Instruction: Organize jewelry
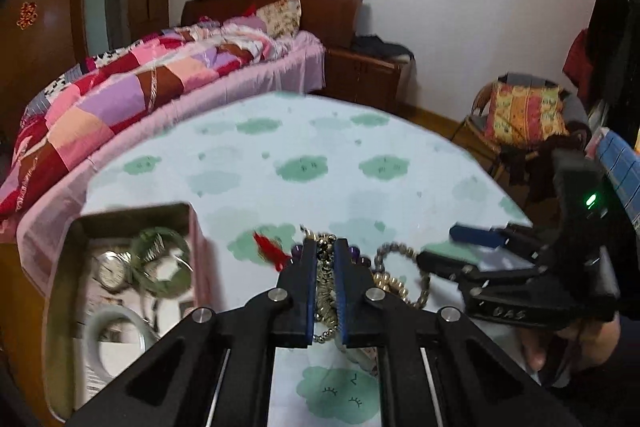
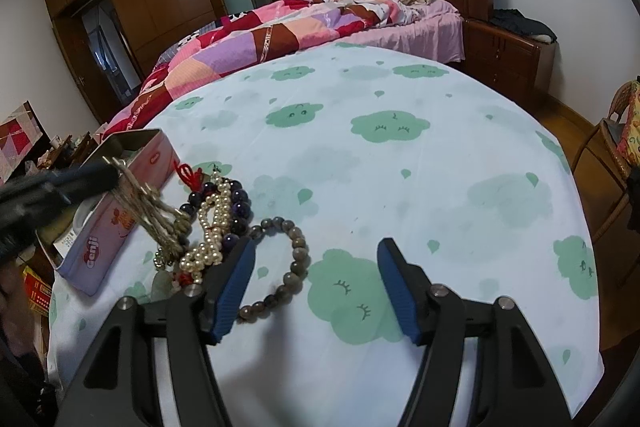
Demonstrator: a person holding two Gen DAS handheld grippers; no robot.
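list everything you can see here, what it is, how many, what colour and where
Tin box: one, pink, open, table's left edge.
Watch: one, silver, inside tin.
Bangles: at least two, green and whitish, inside tin.
Chain necklace: one, gold, lifted beside tin.
Pearl string: one, cream, in pile.
Dark bead bracelet: one, purple, in pile.
Grey bead bracelet: one, beside pile.
Red knot charm: one, behind pile.
Tablecloth: one, white, green clouds.
Bed: one, patchwork quilt, behind.
Left claw: shut on chain necklace.
Right claw: open, empty.

A matt cotton-looking cloth printed with green clouds (image 2: 400, 155) covers the worktop. The glossy pearl bead strand (image 2: 210, 223) and shiny gold metal chain (image 1: 326, 279) gleam; the pink tin box (image 2: 108, 223) looks smooth, its inside dull metal.
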